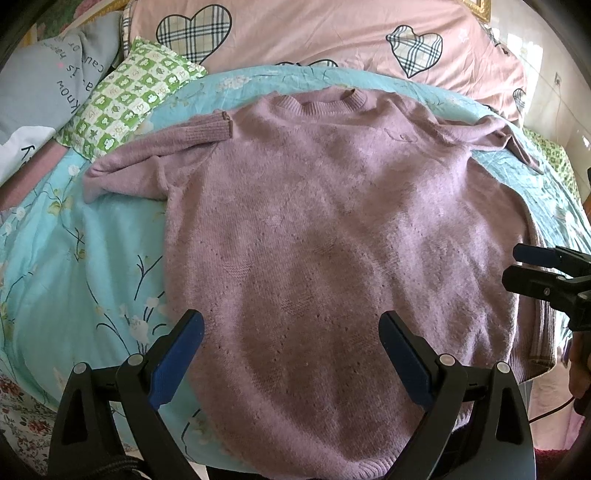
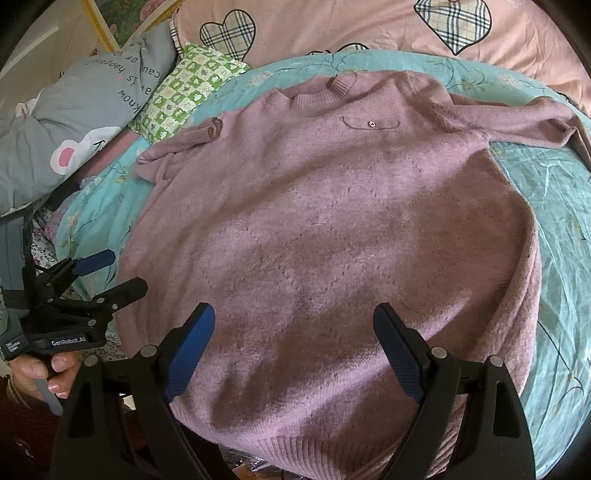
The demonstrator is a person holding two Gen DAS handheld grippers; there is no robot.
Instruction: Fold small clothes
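Observation:
A mauve knit sweater (image 1: 317,221) lies flat, front up, on a turquoise floral bedsheet (image 1: 92,258), collar at the far side, hem toward me. Its left sleeve (image 1: 159,147) is folded in, cuff near the collar; the right sleeve (image 1: 491,133) stretches out to the right. My left gripper (image 1: 291,350) is open and empty above the lower sweater. My right gripper (image 2: 295,347) is open and empty above the hem area of the sweater (image 2: 332,229). Each gripper shows in the other's view: the right one (image 1: 517,264) at the sweater's right edge, the left one (image 2: 118,269) at its left edge.
A pink quilt with plaid hearts (image 1: 295,33) lies behind the sweater. A green checked pillow (image 1: 129,99) and a grey printed pillow (image 1: 48,81) sit at the far left. The bed's near edge runs under the hem. A hand (image 2: 40,369) holds the left gripper.

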